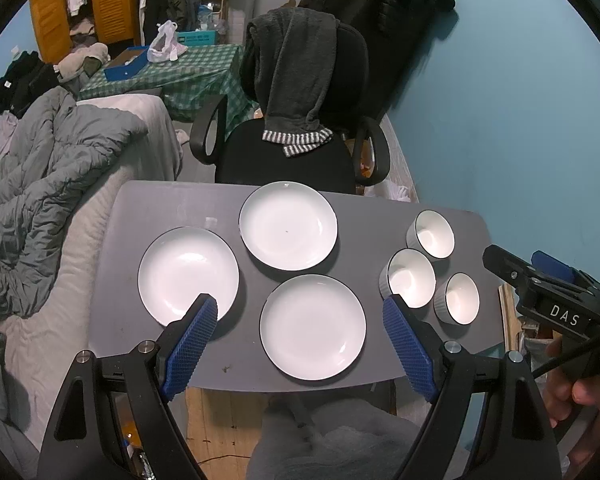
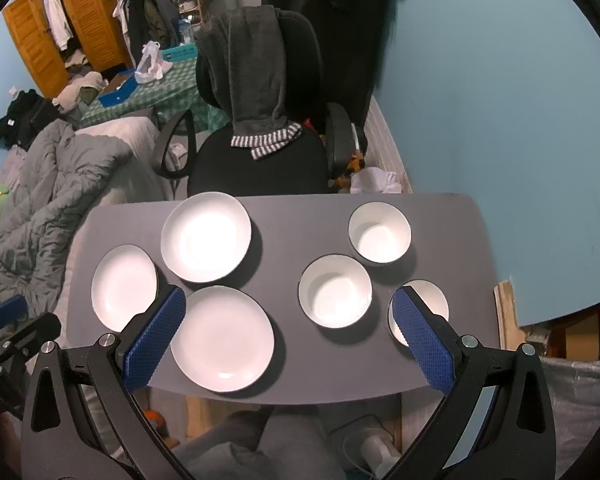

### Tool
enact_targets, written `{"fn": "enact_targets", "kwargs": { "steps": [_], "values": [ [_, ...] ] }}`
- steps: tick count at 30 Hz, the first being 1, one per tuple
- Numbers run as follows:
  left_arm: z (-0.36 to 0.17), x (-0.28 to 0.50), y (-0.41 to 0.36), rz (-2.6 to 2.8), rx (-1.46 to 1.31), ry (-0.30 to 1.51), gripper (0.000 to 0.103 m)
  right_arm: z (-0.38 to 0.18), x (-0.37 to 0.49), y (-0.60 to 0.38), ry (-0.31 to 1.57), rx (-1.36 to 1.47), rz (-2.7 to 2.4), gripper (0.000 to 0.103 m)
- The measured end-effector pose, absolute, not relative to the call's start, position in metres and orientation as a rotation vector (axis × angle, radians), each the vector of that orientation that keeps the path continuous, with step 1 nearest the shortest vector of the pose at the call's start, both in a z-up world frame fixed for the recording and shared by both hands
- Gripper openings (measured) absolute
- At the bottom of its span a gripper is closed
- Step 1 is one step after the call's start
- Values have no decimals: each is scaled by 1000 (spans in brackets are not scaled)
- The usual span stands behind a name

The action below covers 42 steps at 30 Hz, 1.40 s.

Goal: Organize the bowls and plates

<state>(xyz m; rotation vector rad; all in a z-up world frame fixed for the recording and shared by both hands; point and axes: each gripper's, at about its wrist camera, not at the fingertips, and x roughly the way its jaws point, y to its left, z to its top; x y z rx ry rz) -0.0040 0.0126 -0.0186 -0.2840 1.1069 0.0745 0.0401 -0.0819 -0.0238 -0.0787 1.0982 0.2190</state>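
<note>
Grey table [image 1: 172, 208]: three white plates, three white bowls.
Plates [image 1: 288, 226] left, bowls [image 1: 412, 278] right; left gripper [image 1: 300, 308] and right gripper [image 2: 290, 300] both spread, empty.

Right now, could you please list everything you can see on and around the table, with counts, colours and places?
Plates: three, white with dark rims, left half of the table, lying apart.
Bowls: three, white inside and grey outside, right half of the table, upright and unstacked.
Table: one, grey, in front of both grippers.
Office chair: one, black, behind the table.
Towel: one, dark grey with a striped end, draped over the chair back.
Duvet: one, grey, on the bed at the left.
Wardrobe: one, orange wood, far left.
Left gripper: blue pads, open, above the table's near edge.
Right gripper: blue pads, open, likewise.
</note>
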Motion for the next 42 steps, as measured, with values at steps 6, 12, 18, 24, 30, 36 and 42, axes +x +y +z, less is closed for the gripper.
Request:
{"fn": "enact_targets", "kwargs": {
  "steps": [6, 12, 18, 24, 30, 36, 42],
  "values": [
    [-18, -4, 15, 75, -287, 1113, 86, -24, 46, -81, 1110, -83, 228, 101],
    [-19, -1, 13, 77, -288, 1121, 86, -26, 52, -77, 1117, -93, 237, 101],
    [-32, 0, 17, 69, -301, 1149, 86, -37, 60, -72, 1149, -100, 274, 101],
    [-54, 1, 29, 90, -302, 1181, 86, -62, 67, -65, 1191, -171, 334, 101],
    [-77, 3, 39, 105, -292, 1223, 86, -95, 74, -61, 1259, -166, 411, 101],
    [-109, 3, 48, 97, -318, 1269, 86, -136, 81, -58, 1326, -178, 461, 101],
    [-150, 3, 47, 67, -334, 1330, 86, -180, 89, -53, 1409, -234, 519, 101]
  ]
}}
